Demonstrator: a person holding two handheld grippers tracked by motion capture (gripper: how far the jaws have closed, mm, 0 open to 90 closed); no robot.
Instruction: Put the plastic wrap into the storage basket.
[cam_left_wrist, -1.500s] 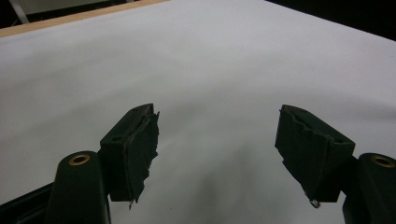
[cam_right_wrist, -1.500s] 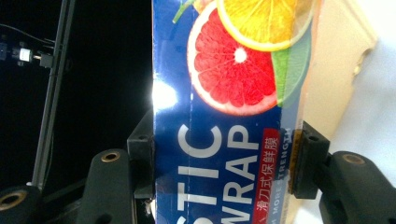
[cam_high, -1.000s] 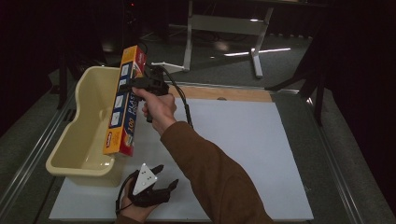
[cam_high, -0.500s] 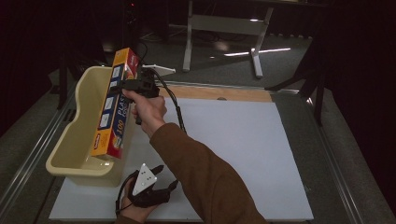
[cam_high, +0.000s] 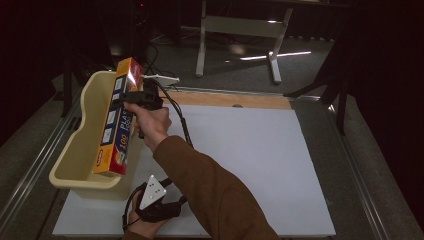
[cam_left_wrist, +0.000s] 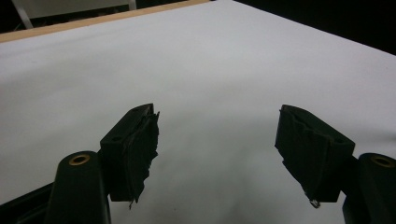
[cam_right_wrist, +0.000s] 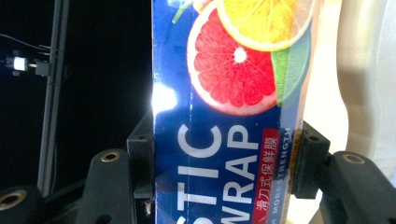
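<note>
A long orange and blue plastic wrap box (cam_high: 117, 120) hangs over the cream plastic tub (cam_high: 75, 150) at the table's left. My right gripper (cam_high: 134, 98) is shut on the box near its upper half. In the right gripper view the box (cam_right_wrist: 233, 116) fills the space between both jaws, with citrus slices printed on it. My left gripper (cam_high: 167, 185) rests low on the white sheet near the front edge. The left gripper view has the left gripper (cam_left_wrist: 217, 140) open, with bare white sheet between its fingers.
The white sheet (cam_high: 250, 150) covers most of the table, with a wooden strip (cam_high: 235, 100) along its far edge. Metal rails run down both table sides. A white stand (cam_high: 240, 30) sits on the floor beyond. The tub's pale wall (cam_right_wrist: 359, 70) lies just behind the box.
My right gripper has carried the box leftward, from beside the tub's right rim to over the tub. The left gripper has stayed put.
</note>
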